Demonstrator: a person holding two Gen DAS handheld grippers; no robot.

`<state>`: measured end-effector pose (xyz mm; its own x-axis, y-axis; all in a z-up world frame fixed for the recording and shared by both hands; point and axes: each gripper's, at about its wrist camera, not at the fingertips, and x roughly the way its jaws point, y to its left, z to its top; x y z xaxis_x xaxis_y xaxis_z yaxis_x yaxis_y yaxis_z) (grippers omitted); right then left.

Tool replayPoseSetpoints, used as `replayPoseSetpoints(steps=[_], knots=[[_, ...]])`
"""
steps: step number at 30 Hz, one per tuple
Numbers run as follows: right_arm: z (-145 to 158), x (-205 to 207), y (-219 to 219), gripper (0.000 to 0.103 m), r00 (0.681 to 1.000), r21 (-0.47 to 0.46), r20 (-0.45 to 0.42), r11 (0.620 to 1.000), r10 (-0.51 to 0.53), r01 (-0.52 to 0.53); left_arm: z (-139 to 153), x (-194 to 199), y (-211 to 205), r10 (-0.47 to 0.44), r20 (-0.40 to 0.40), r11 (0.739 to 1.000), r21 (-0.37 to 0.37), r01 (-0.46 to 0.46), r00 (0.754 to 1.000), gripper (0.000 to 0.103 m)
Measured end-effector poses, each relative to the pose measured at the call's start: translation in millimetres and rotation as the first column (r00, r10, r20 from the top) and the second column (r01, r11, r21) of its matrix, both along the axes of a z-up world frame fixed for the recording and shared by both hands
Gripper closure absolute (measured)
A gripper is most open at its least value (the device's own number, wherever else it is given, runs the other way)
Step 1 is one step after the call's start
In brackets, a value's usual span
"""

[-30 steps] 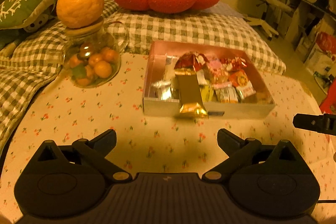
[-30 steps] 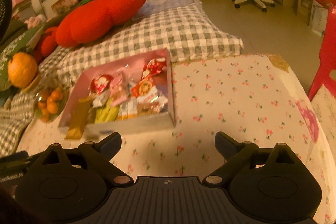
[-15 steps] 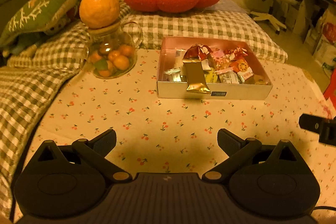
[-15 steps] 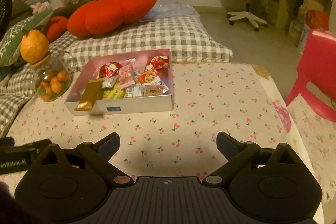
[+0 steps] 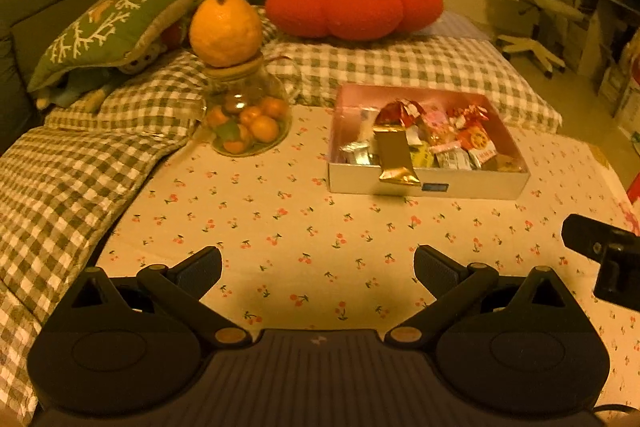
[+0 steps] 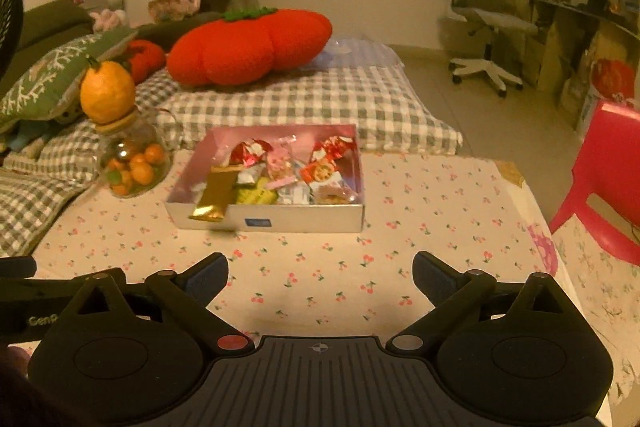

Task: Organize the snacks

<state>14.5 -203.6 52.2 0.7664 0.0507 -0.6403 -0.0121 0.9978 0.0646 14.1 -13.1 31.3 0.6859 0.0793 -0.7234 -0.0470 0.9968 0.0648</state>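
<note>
Your two grippers have pulled well back from the snacks over the last second, so far more of the cherry-print tablecloth [image 5: 280, 227] now lies between you and the box. The grey-and-white checked quilt [image 5: 80, 163] and the big red tomato-shaped plush cushion [image 5: 352, 5] show fuller behind the table than before, and the right view now reaches up to the window.

The shallow rectangular box with the pink inside and white outer wall [image 5: 472, 187] sits in the same spot on the cloth, ahead of you and a little to your right. The heap of wrapped snacks [image 5: 452, 143] fills it. One long gold foil snack bar [image 5: 394, 155] hangs over the near wall with its end sticking out, just as it did a second ago.

Left of the box, the round glass jar of small oranges [image 5: 248, 119] stands upright with a large orange fruit [image 5: 225, 29] resting on its wooden lid.

Your left gripper [image 5: 318, 267] hovers over bare cloth, fingers spread wide and holding nothing. Your right gripper [image 6: 320, 267] does the same, fingers wide apart and empty.
</note>
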Motion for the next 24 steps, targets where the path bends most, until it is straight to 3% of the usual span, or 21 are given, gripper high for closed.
replayPoseSetpoints(steps=[24], knots=[[-5.5,-2.1,3.5,0.003,0.999,0.035,-0.038,0.999,-0.011,0.012,6.9,-6.6,-4.0,0.005,0.038,1.0,0.008,-0.005,0.999,0.0]])
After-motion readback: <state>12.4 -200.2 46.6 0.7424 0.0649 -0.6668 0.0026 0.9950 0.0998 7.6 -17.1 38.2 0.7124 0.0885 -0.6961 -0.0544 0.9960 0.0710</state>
